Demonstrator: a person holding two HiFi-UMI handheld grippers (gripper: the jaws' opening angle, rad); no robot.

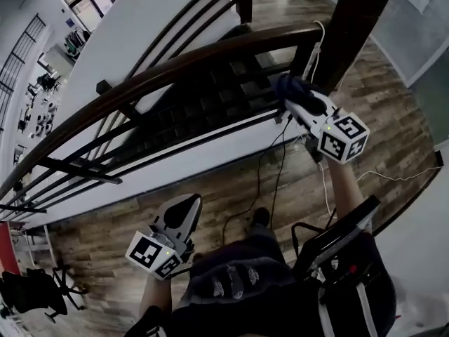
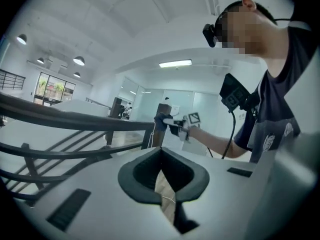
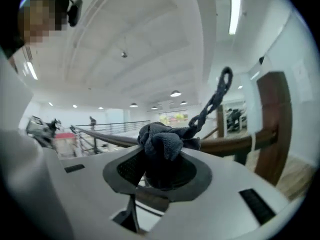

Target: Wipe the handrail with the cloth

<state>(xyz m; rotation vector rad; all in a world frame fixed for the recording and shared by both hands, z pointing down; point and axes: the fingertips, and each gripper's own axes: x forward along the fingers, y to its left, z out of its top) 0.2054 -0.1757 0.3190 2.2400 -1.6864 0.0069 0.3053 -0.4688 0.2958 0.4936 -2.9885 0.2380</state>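
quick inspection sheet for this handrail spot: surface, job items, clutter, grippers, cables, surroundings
surface: wood-plank floor, cables lying on it
job's things: dark curved handrail; dark blue cloth, bunched, near the rail's post end; whether it touches the rail cannot be told
clutter: nothing seen
grippers: right gripper fingers shut on the cloth; left gripper fingers together, empty, held low and away from the rail
cables: black cable and white cable trail across the floor; white cord hangs by the post
surroundings: square wooden post; stairs beyond the rail; office chair at lower left
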